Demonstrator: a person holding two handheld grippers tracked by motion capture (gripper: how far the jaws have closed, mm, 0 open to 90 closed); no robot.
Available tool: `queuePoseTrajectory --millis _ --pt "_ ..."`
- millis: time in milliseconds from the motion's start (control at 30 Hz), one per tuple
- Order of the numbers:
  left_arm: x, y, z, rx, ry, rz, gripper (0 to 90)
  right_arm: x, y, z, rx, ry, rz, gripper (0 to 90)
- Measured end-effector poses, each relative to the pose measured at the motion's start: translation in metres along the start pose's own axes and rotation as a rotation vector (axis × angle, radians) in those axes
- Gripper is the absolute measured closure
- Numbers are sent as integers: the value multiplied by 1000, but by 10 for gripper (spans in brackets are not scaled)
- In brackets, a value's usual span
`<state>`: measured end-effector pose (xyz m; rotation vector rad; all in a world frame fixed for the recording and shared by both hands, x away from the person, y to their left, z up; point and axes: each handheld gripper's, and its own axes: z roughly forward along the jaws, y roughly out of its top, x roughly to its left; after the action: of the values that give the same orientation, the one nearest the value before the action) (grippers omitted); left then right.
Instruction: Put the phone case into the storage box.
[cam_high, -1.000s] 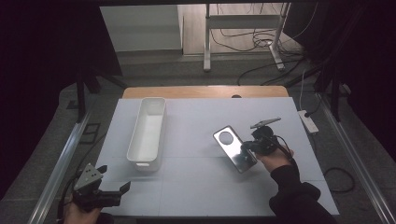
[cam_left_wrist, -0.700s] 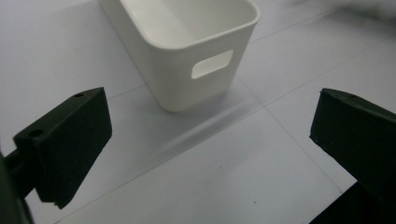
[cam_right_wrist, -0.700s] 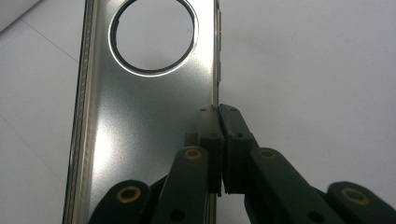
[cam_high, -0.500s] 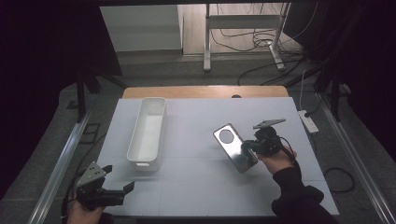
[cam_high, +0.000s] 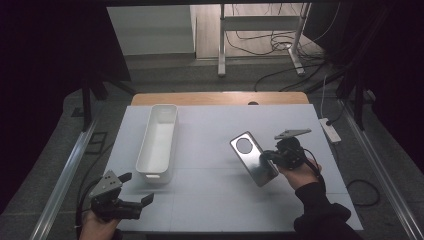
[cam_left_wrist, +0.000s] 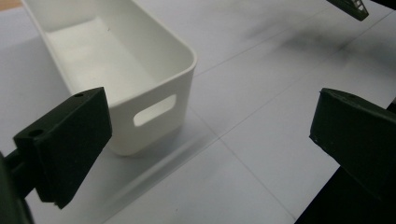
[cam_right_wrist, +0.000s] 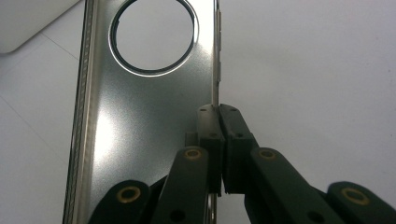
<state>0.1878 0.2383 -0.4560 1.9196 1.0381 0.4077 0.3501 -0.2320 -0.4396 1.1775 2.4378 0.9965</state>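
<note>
Item 1: phone case (cam_high: 254, 159), metallic grey with 1 round camera cut-out, held tilted above the white table (cam_high: 210, 200), right of centre.

Item 2: right gripper (cam_high: 270, 156), jaws closed narrow on the case's long side edge (the right gripper view shows the thin wall pinched between both pads).

Item 3: left gripper (cam_high: 135, 189), jaws wide apart, holding nothing, at the table's near left corner.

Item 4: white bin (cam_high: 158, 141), empty, long, left of centre, handle slot facing the left gripper.

Risk: the pinch is on 1 thin edge, off the case's middle, so the case may pivot or slip out if swung quickly. A flexible wall could also buckle.
</note>
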Motion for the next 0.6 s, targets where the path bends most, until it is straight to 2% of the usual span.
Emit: queuePoseTrajectory --millis 233,400,600 --pt "-5 9 10 -6 -27 30 0 -2 -3 -9 -26 1 11 884" --pt "-10 18 19 6 -50 63 0 -2 -3 -13 -41 -1 26 884" --pt "-12 27 31 21 -71 77 0 -1 -4 -18 -55 -1 28 884"
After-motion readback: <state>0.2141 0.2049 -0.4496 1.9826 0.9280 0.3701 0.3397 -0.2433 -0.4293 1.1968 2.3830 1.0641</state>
